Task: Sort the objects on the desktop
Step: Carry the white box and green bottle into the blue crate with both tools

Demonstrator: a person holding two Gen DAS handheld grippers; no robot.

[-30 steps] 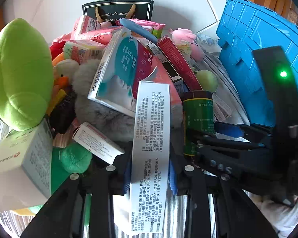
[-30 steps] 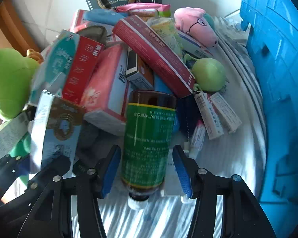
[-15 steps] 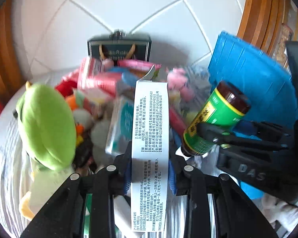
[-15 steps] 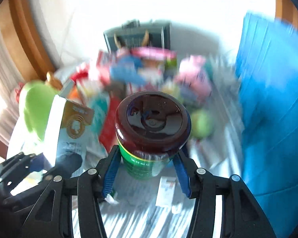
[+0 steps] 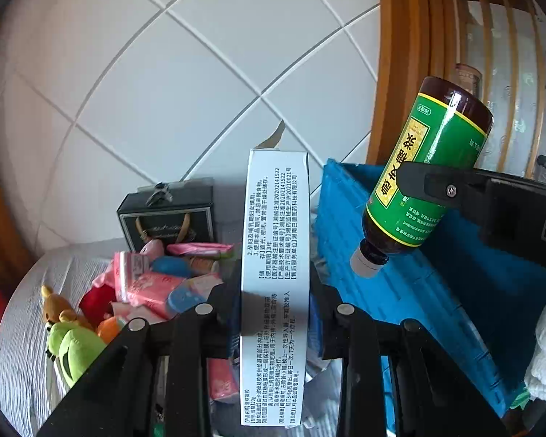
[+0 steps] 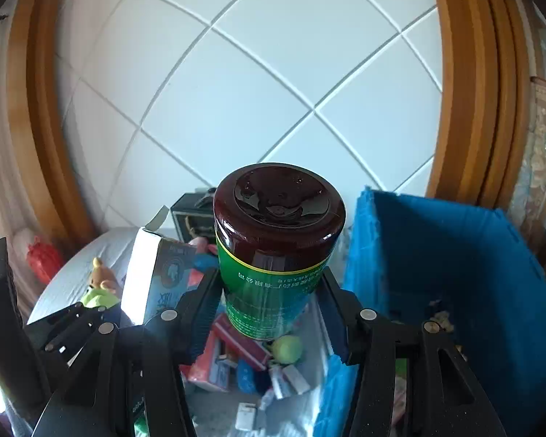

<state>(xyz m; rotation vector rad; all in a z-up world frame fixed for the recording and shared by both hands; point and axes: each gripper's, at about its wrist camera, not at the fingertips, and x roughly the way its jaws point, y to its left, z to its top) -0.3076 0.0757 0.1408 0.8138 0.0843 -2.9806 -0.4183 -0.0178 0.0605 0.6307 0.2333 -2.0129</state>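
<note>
Holding the green bottle (image 6: 273,273) upside down in the right tongs (image 6: 269,313) left of the blue crate (image 6: 455,273), with the left tongs (image 5: 273,313) pinching a white box (image 5: 275,255), kinda risks that smooth bottle sliding out onto the pile.

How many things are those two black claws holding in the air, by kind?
Bottles: 1, the brown bottle with a green label, in the right gripper.
Boxes: 1, the tall white printed cardboard box, in the left gripper.
Total: 2.
</note>
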